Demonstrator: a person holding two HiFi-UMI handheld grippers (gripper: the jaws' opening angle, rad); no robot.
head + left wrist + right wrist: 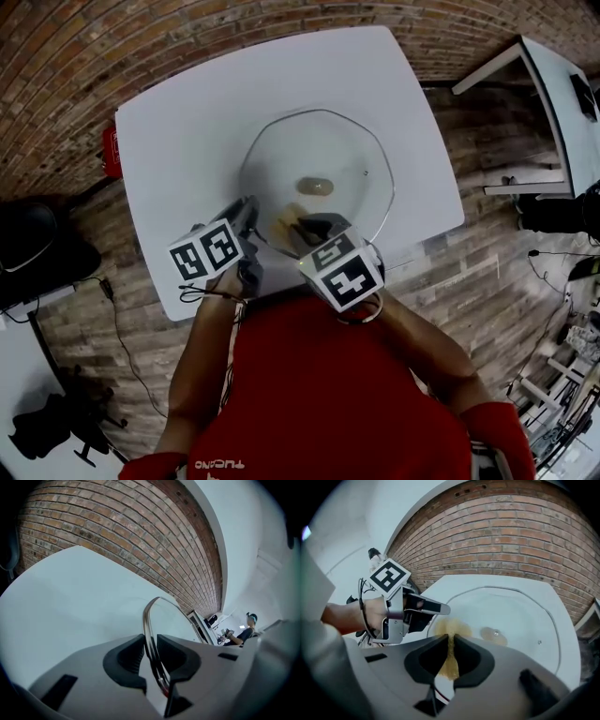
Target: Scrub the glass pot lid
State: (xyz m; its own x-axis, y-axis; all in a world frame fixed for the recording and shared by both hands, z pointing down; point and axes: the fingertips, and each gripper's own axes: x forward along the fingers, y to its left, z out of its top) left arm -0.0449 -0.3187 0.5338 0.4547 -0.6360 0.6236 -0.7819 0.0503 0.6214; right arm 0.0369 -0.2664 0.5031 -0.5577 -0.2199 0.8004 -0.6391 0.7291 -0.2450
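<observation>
Lid point(323, 150) sits in the middle of the white table point(178, 131). On the left, the left gripper point(247, 204) pinches its near rim tight between both jaws. Just to the right, the right gripper point(306, 225) squeezes a thin yellow sponge point(284, 221) that rests on the glass near the knob point(315, 187).

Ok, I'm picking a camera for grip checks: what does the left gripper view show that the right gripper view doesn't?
Only the left gripper view: the lid's metal rim edge-on between the left gripper's fingers, and a distant person in the background. Only the right gripper view: a yellowish scrub pad pinched in the right gripper, the lid's knob, and the left gripper's marker cube. Both: the glass lid, the white table and the brick floor.
</observation>
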